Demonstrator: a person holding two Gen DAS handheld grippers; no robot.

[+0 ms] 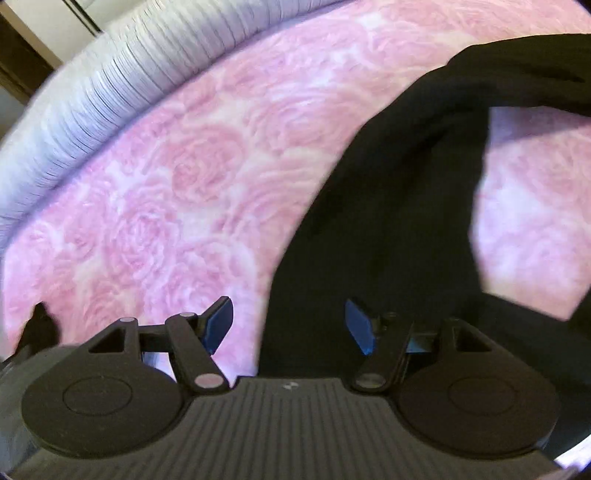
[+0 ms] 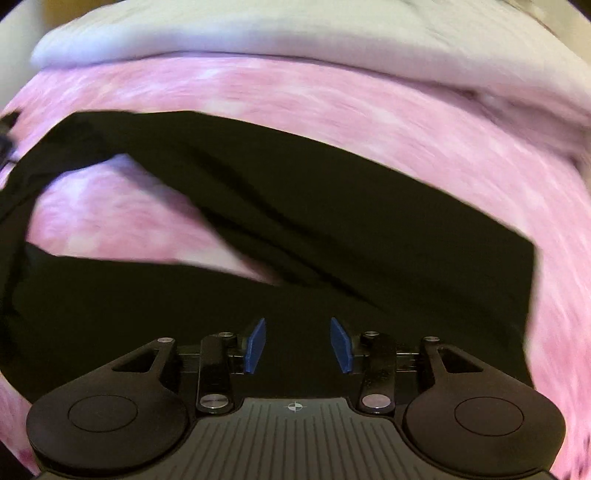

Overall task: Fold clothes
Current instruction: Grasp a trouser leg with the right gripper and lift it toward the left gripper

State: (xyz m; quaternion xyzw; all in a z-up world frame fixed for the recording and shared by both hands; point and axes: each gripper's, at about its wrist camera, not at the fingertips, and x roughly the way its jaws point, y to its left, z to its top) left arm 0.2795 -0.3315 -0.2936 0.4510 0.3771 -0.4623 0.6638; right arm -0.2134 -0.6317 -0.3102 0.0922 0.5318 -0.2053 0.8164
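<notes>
1. The black garment (image 2: 332, 221) lies spread on the pink rose-print bed cover (image 1: 166, 184), partly doubled over, with a gap of cover showing through near one side — probably trousers, though I can't be sure.
2. To fold it well, I'd pinch a clean outer edge with each claw, lift both evenly, and lay the cloth over flat without dragging wrinkles in.
3. My left claw (image 1: 290, 326) is released, jaws wide, low over the garment's edge where black meets pink.
4. My right claw (image 2: 297, 345) is also released — empty, hovering close above the dark cloth, pointing toward the pale bedding (image 2: 258, 33) beyond.
</notes>
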